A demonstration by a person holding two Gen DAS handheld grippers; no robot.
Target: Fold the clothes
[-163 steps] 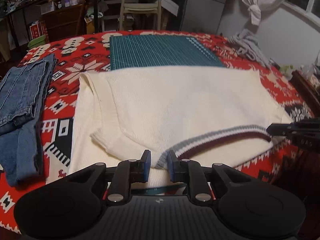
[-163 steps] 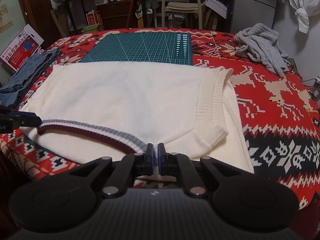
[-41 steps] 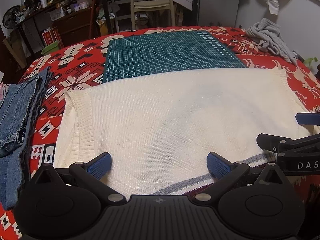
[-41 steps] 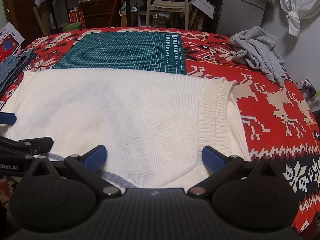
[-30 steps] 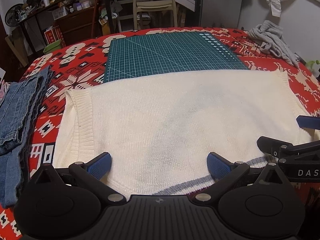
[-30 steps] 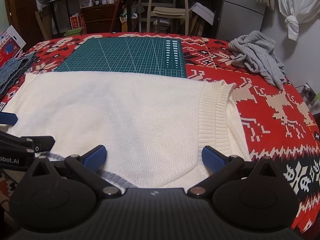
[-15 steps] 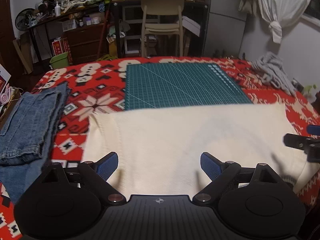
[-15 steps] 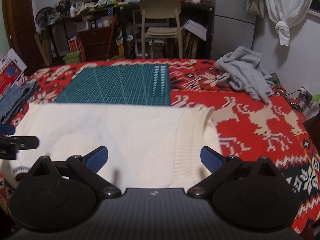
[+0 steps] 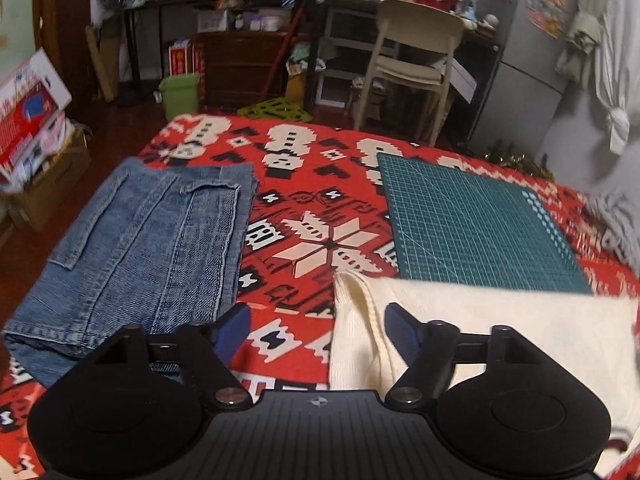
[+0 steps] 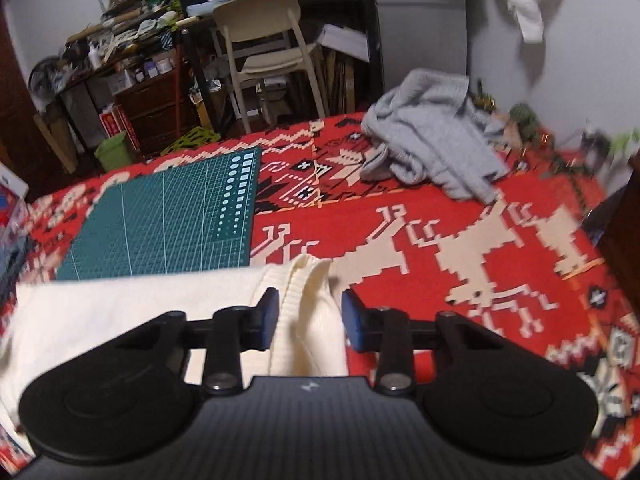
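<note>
A cream knit sweater (image 9: 500, 332) lies folded flat across the near side of the red patterned tablecloth (image 9: 320, 208). My left gripper (image 9: 316, 332) is open above the sweater's left end. Its right finger (image 9: 400, 332) is over the ribbed edge and its left finger over bare cloth. My right gripper (image 10: 310, 320) is open over the sweater's (image 10: 140, 312) right end. The ribbed band (image 10: 308, 304) shows in the gap between its blue pads. Whether either gripper touches the knit cannot be told.
Folded blue jeans (image 9: 152, 248) lie at the table's left. A green cutting mat (image 9: 472, 224) sits behind the sweater. A crumpled grey garment (image 10: 432, 148) is at the far right. A chair (image 10: 264, 40) and cluttered shelves stand beyond the table.
Both grippers have swung outward, the left toward the sweater's left end and the right toward its right end. Both jaws have narrowed, the right more so.
</note>
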